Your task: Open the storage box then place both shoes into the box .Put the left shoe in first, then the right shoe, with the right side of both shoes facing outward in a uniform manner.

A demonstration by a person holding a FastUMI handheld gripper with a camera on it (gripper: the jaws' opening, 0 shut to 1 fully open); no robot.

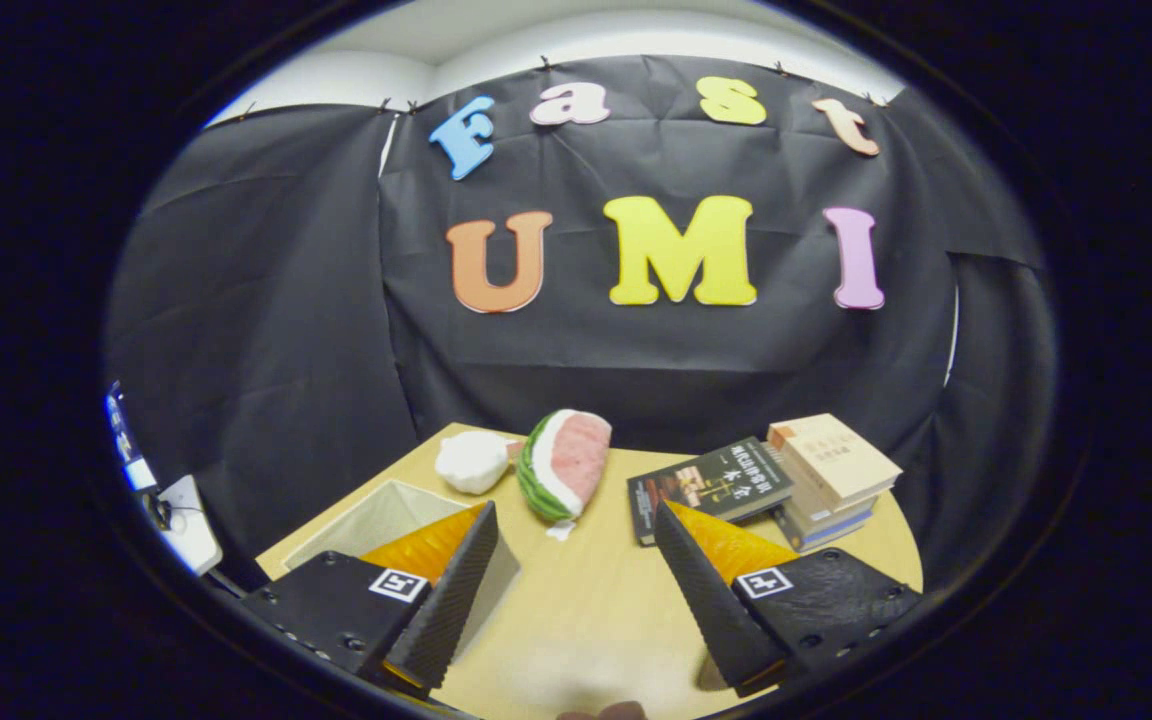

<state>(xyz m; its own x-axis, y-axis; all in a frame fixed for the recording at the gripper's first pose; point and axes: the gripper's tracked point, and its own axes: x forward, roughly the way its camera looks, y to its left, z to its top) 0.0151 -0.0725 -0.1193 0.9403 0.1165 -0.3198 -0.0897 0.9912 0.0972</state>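
My gripper is open, its two black fingers with orange backs spread wide over the wooden table, and nothing lies between them. A beige storage box stands on the table's left side, partly hidden behind my left finger; its top looks open and I see pale inner walls. I cannot see what is inside it.
Beyond the fingers, a watermelon-slice toy and a white soft object rest at the table's far edge. A dark book and a stack of books lie to the right. Black cloth walls the booth behind.
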